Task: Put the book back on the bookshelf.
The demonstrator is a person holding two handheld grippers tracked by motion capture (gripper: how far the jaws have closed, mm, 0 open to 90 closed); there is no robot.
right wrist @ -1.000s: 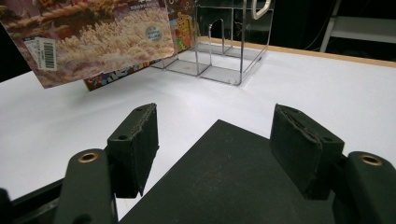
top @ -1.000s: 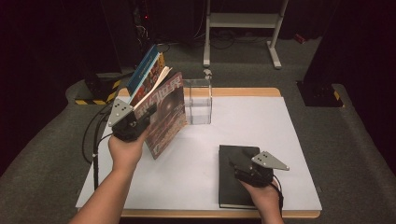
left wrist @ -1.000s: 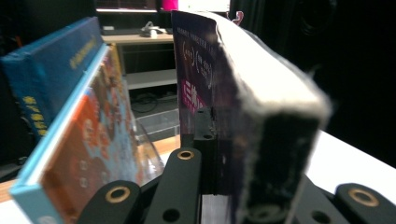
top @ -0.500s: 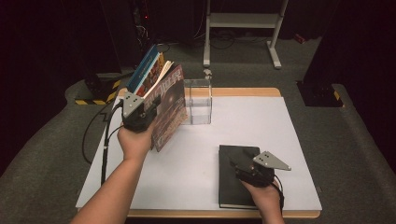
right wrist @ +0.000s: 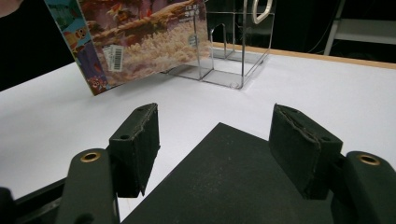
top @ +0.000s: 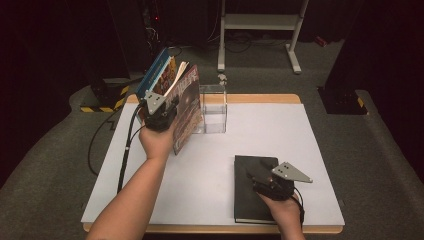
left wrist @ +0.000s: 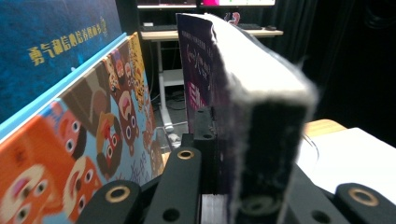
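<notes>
Books are gathered at the far left of the white bench (top: 310,150), leaning beside a clear acrylic stand (top: 214,107). The paperback (top: 187,107) with the coral-reef cover is clamped by the left tongs (top: 167,107); in the left gripper view its page edge (left wrist: 266,93) is seen pinched between the black jaws, rising straight up and away from the camera. In the high view the paperback is held on edge, its long axis tilted, the top leaning away toward the far left and the lower corner near the bench just in front of the stand. Its barcoded back cover (right wrist: 140,32) faces the right gripper view. Behind it, a cartoon-covered picture book (left wrist: 93,126) and a blue hardback (top: 154,72) are propped at a similar slant.

The right tongs (top: 260,176) are spread apart, gripping nothing, and are held low over a black notebook (top: 247,200) that lies flat at the near right of the bench, its long axis running from near to far.
</notes>
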